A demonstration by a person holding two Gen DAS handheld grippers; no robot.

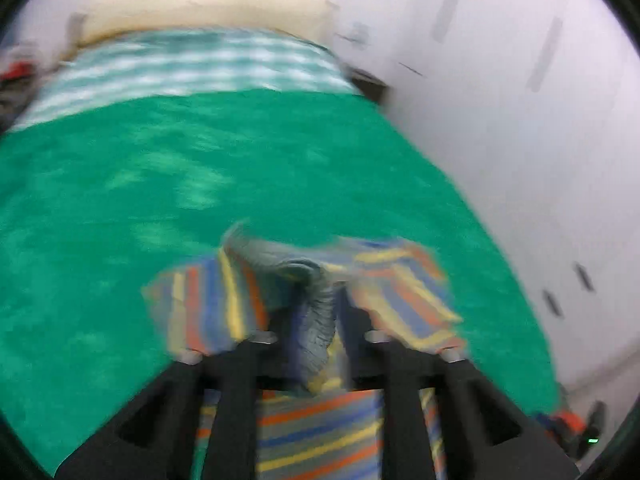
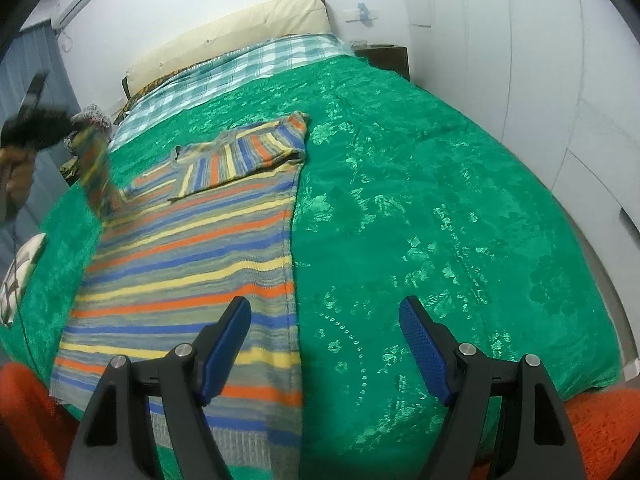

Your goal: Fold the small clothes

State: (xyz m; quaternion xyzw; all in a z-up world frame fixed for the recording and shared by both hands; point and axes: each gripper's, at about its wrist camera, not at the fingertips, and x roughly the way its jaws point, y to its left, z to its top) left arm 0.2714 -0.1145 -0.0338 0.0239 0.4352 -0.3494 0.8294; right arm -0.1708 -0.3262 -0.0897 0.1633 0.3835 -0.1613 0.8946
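Note:
A striped knit sweater [image 2: 192, 248] in blue, orange, yellow and grey lies flat on the green bedspread [image 2: 440, 200], its right sleeve folded over the chest. My left gripper [image 1: 310, 344] is shut on the sweater's other sleeve cuff [image 1: 316, 312] and holds it lifted above the bed; the view is blurred. In the right wrist view that gripper [image 2: 36, 130] appears at far left with the sleeve hanging from it. My right gripper [image 2: 324, 344] is open and empty, hovering over the sweater's hem edge near the bed's front.
A checked sheet [image 2: 256, 64] and a cream pillow [image 2: 240, 28] lie at the bed's head. White wardrobe doors [image 2: 540, 80] run along the right. A dark nightstand [image 2: 384, 58] stands in the corner. Orange fabric [image 2: 600, 432] shows at the near edge.

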